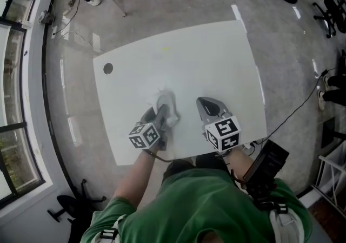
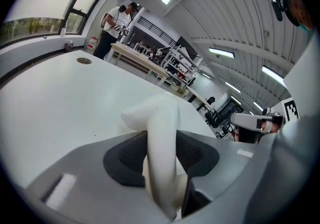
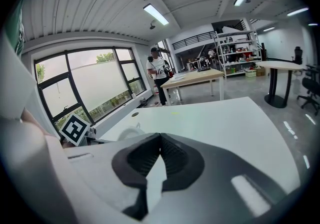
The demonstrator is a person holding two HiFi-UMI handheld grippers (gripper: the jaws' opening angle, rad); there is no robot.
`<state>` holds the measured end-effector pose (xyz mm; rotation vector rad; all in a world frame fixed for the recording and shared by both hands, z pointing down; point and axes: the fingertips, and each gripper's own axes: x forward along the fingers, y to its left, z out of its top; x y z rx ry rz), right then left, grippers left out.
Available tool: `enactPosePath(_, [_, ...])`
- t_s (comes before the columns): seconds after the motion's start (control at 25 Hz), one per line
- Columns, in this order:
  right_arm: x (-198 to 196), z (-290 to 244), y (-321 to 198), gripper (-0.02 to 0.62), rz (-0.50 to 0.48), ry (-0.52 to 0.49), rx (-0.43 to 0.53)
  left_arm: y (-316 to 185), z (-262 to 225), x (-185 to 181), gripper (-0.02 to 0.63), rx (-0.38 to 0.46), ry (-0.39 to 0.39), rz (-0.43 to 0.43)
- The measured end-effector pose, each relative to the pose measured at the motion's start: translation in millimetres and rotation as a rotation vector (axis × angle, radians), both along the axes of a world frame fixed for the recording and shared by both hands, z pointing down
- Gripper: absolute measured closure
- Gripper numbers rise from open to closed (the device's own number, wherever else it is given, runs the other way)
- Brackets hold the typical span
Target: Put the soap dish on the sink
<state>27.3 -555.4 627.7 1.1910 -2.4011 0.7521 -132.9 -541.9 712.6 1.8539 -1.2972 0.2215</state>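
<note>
The left tool (image 1: 161, 112) held the white soap dish (image 1: 165, 101) by its rim, which stood upright between the two pads near the front edge of the white desk (image 1: 178, 52), a little left of its middle. I could not tell if the dish rested on the desk. The right tool (image 1: 201, 102) was near the dish on its right, jaws closed together with nothing between them.

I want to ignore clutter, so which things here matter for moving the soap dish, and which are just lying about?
For the job: soap dish, gripped by the left tongs; right tongs, shut and empty; white table.
Lying about: cable hole, wooden desk, office chair.
</note>
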Motion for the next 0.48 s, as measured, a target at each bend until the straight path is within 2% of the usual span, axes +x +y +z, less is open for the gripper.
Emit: enactPosePath(0.48, [-5.4,-5.9,-4.0,0.592,-0.007,-0.005,0.0,4.4,13.4,-20.3,0.375,-0.089,-0.08,0.006])
